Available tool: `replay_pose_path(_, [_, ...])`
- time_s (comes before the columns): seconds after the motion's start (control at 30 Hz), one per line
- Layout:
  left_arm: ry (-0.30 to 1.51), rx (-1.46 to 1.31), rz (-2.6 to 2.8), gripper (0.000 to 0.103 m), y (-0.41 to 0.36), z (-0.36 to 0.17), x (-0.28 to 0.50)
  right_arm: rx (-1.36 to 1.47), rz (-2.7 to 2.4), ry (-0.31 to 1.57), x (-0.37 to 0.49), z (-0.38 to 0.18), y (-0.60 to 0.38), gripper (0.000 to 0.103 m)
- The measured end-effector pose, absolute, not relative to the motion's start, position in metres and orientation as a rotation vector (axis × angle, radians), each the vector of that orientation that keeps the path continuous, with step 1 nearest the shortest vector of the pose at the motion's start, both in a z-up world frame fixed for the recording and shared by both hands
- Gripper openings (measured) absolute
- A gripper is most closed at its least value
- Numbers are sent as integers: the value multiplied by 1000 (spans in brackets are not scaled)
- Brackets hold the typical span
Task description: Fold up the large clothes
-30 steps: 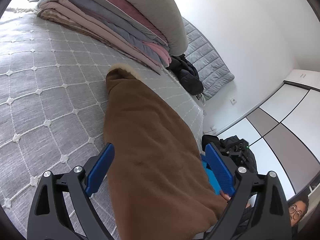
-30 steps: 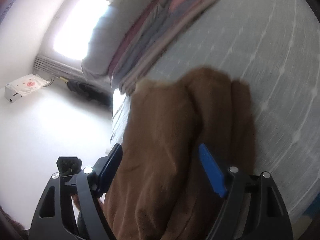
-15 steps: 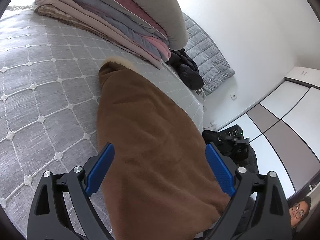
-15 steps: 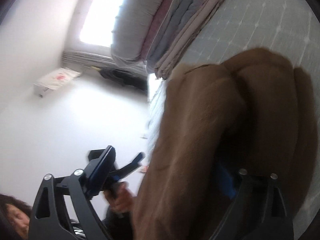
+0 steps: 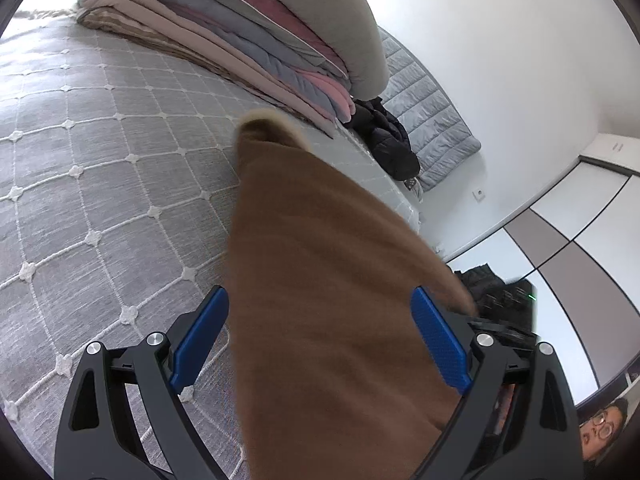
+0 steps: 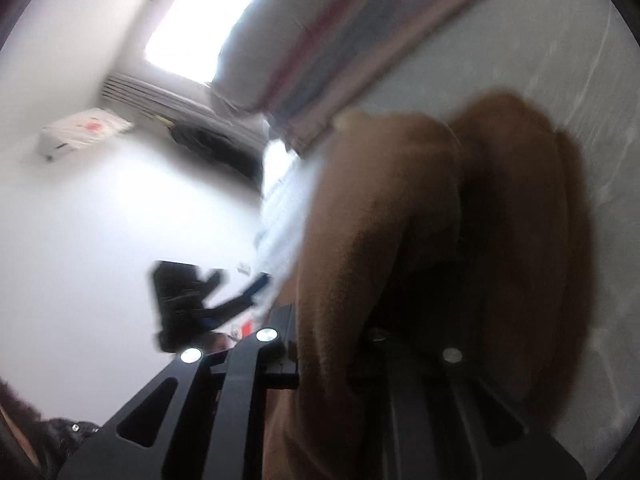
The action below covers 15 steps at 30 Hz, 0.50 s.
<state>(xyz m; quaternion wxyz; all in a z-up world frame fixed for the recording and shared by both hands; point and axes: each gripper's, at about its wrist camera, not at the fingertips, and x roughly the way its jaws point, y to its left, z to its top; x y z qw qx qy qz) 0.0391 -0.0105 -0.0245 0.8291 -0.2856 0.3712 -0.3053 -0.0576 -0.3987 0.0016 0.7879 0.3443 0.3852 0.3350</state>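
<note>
**A:** Where did the brown garment (image 5: 332, 320) lie at that moment?

**B:** On the grey quilted bedspread (image 5: 100, 168), near the bed's edge on the room side. It ran as one long strip straight away from both claws, its pale-trimmed far end (image 5: 264, 124) pointing toward the stack of folded bedding (image 5: 248, 36) at the head of the bed. The near end came back under the two wrists.

**A:** So the long axis was in line with the grippers, not across them?

**B:** Yes, roughly. In the left wrist view the cloth passed lengthwise between the fingers. In the right wrist view, which was blurred, the same cloth bunched into two or three humps ahead of the tool.

**A:** Which hand was nearer to a hold?

**B:** The right one. The right gripper (image 6: 336, 344) had just been closing, and its jaws had come together with the brown cloth between them; its pads were hidden in the folds, so I judged the bite from the fabric wrapped around the fingers.

**A:** And the left?

**B:** The left gripper (image 5: 320, 340) stood wide apart, its blue pads (image 5: 438, 340) on either side of the strip. The cloth lay between them, apparently unpinched.

**A:** What did the next move depend on?

**B:** Probably on lifting the near end and carrying it along that axis toward the trimmed end.
</note>
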Motion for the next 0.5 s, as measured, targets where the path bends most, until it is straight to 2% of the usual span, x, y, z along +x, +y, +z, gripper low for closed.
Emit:
replay_pose_path(0.1, [789,-644,-683,89,-10,-25,39,752,638,823,-71,-2,-439,13])
replay_pose_path(0.23, [804,-612,-722,89,-23,-25,38,797,555,971,-58,-74,-453,13])
replay_pose_path(0.3, [820,-593,-744,89,-31,-28,35,830,570,994,-54,-92,-447,14])
replay_pose_path(0.33, [829,-583,-754,89,-35,-29,33,831,572,984,-53,-91,-444,17])
replay_pose_path(0.37, [837,-570,-764,89,-38,-30,31,824,574,979,-52,-85,-444,25])
replay_pose_path(0.4, [842,-559,-774,89,-41,-30,30,802,568,984,-52,-76,-444,29])
replay_pose_path(0.47, [851,-540,-796,89,-48,-30,26,751,503,972,-57,-54,-451,46])
replay_pose_path(0.5, [855,-537,-804,89,-51,-30,25,738,468,951,-60,-43,-456,51])
